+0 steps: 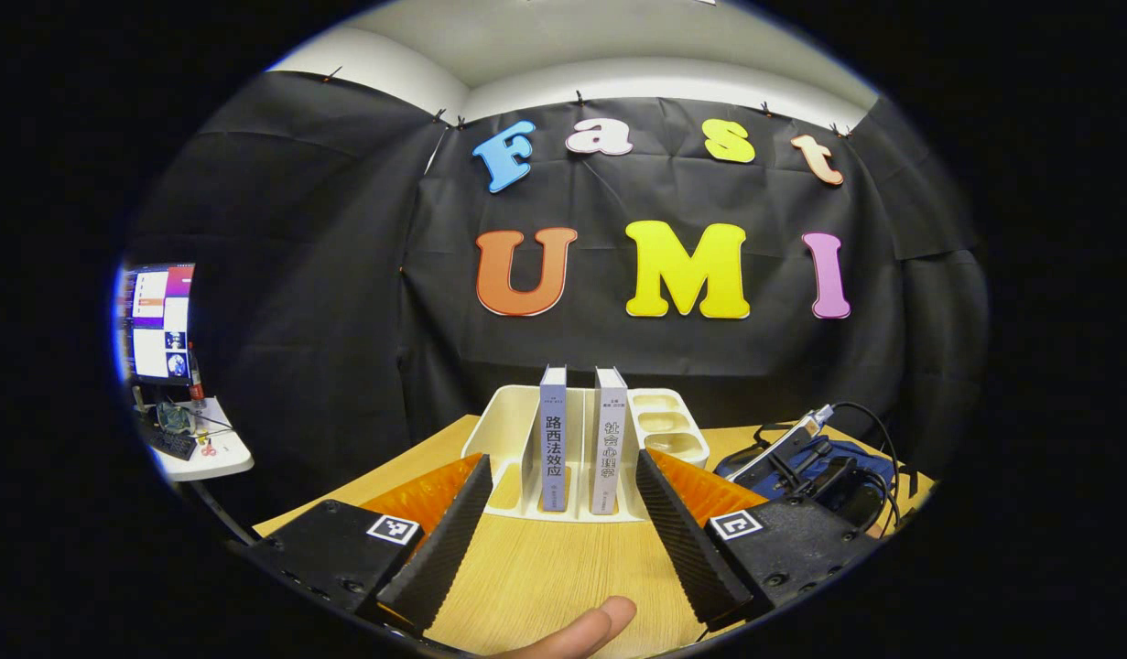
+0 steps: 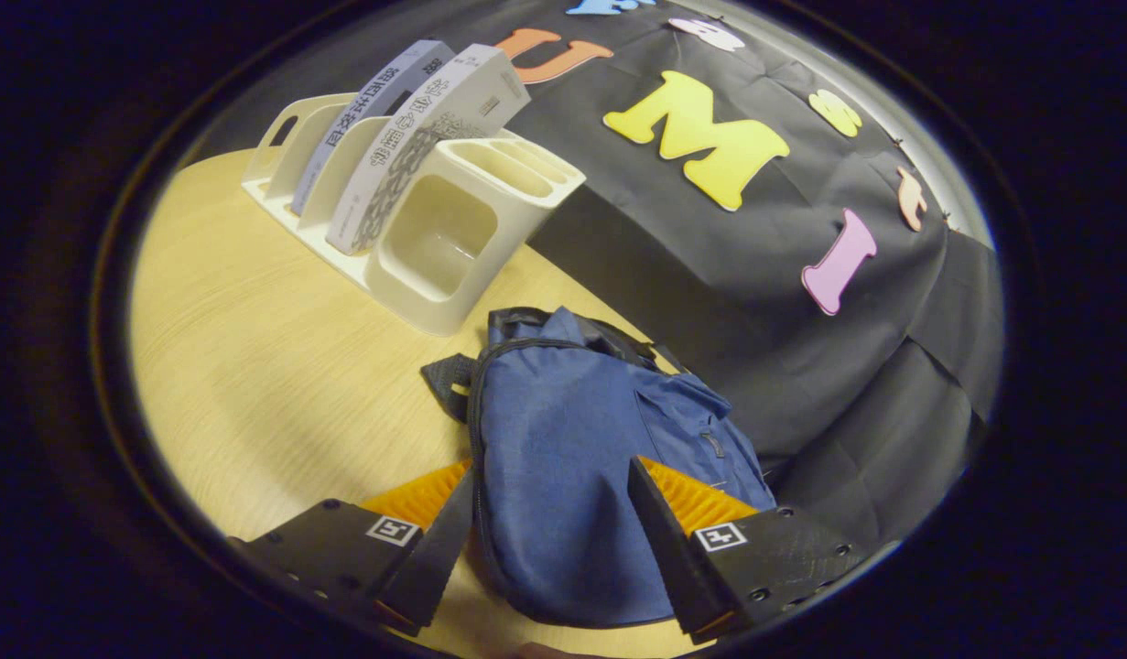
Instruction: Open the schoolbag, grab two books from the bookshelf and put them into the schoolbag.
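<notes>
Two books stand upright, spines toward me, in a cream bookshelf (image 1: 513, 430) on the wooden table: a grey-blue book (image 1: 553, 439) and a lighter grey book (image 1: 609, 439). My left gripper (image 1: 563, 462) is open just in front of them, a finger on each side, touching neither. The blue schoolbag (image 2: 572, 439) lies on the table right of the bookshelf (image 2: 435, 247), its zipper closed as far as I can see. My right gripper (image 2: 552, 471) hangs open over the bag, fingers straddling it. The same books (image 2: 389, 128) lean in their slots in the right gripper view.
The bag (image 1: 856, 458) lies at the right table edge, with the right gripper's cabled body (image 1: 792, 448) over it. A person's fingertip (image 1: 581, 630) shows at the bottom. A monitor (image 1: 156, 320) and a small white side table (image 1: 211, 453) stand far left.
</notes>
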Action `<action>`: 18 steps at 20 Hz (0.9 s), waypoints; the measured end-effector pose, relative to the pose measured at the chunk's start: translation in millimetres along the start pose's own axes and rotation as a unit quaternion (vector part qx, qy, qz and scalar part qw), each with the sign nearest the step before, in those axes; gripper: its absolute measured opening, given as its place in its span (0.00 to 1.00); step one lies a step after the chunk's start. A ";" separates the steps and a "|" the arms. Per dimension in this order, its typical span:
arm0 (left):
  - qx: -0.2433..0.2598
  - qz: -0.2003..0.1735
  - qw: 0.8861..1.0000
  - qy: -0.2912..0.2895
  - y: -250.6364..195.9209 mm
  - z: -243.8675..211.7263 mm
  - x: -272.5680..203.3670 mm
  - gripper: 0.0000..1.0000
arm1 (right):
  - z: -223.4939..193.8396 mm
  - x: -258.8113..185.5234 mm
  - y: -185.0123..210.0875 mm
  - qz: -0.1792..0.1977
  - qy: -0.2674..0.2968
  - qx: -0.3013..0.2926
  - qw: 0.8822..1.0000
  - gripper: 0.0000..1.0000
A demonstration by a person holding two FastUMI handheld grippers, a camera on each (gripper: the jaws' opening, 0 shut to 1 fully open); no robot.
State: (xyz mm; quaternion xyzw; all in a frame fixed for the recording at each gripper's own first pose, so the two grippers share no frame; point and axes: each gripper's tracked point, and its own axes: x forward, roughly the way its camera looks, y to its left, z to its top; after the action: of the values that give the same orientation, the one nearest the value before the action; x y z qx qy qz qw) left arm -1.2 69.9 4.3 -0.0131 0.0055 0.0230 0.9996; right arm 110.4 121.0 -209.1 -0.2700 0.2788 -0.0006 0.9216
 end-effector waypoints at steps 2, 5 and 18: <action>-0.001 -0.007 1.000 0.001 -4.9 -0.2 -1.1 0.99 | 2.4 -4.1 -5.7 -0.012 0.005 -0.006 1.000 0.93; 0.003 -0.016 1.000 -0.002 -11.3 0.9 -0.7 0.99 | 12.5 -22.6 -23.4 -0.034 -0.003 -0.014 0.999 0.92; -0.006 -0.020 1.000 0.004 -13.0 -6.0 5.1 0.99 | 27.0 8.4 -52.3 -0.023 0.006 0.032 0.999 0.13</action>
State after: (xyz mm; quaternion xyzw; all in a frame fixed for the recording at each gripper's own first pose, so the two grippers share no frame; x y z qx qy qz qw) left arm 4.4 57.0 -1.4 -0.0188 0.0091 0.0032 0.9998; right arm 139.2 88.4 -168.4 -0.2464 0.2783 -0.0326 0.9278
